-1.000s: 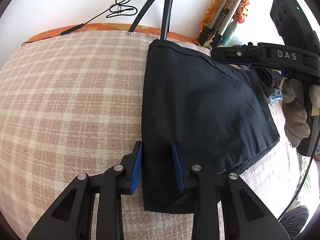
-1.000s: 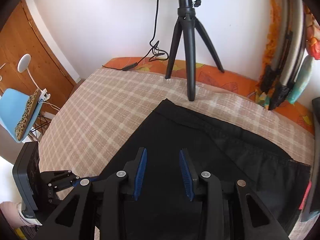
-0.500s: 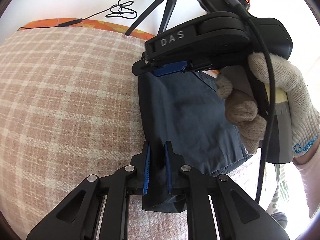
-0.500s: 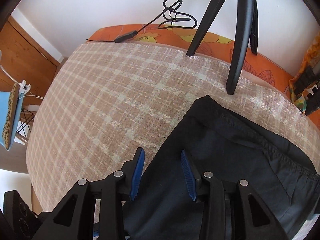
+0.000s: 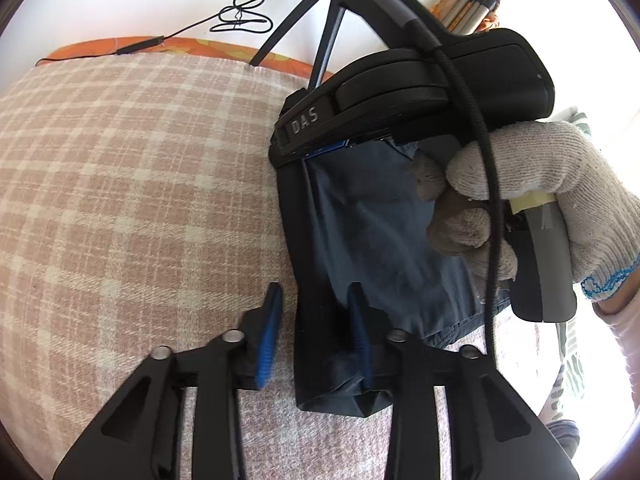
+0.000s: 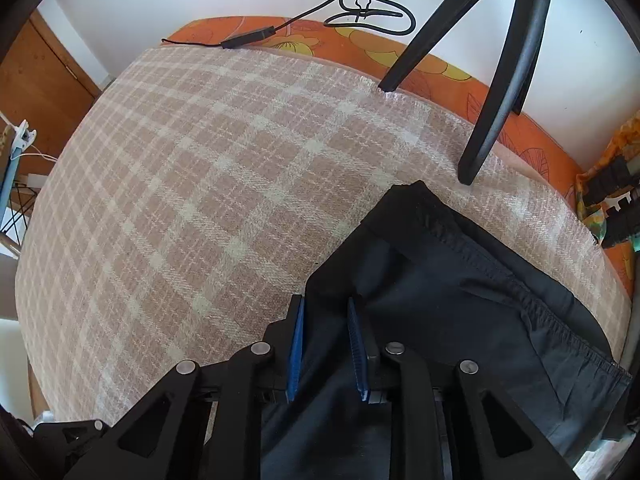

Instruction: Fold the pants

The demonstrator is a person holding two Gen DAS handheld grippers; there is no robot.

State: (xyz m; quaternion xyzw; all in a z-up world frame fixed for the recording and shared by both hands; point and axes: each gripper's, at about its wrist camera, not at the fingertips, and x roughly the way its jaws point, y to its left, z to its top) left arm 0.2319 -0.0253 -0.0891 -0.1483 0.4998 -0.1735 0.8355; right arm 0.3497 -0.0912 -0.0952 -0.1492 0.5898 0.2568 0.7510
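The dark pants lie folded into a narrow stack on a bed covered by a pink-and-cream checked blanket, with both claws at the stack's left folded edge.

The left claw points steeply down at the near end of the stack. Its jaws have just been opening and now stand released: the left blue pad is off the cloth, over the blanket just beside the fold, while the right pad lies against the top of the pants. The folded edge sits in the gap between them, unpinched.

Ahead of the left claw, at the far end of the same edge, the right claw comes in from the right, carried by a hand in a white knit glove. In its own view the right claw points nearly straight down with the edge of the pants running between its blue pads. Its jaws have just been closing and are narrow, but whether the pads already press the cloth I cannot tell. The elastic waistband runs off to the right of this claw.

Beyond the right claw, black tripod legs stand at the blanket's far edge, and a black cable trails over the orange flowered sheet.
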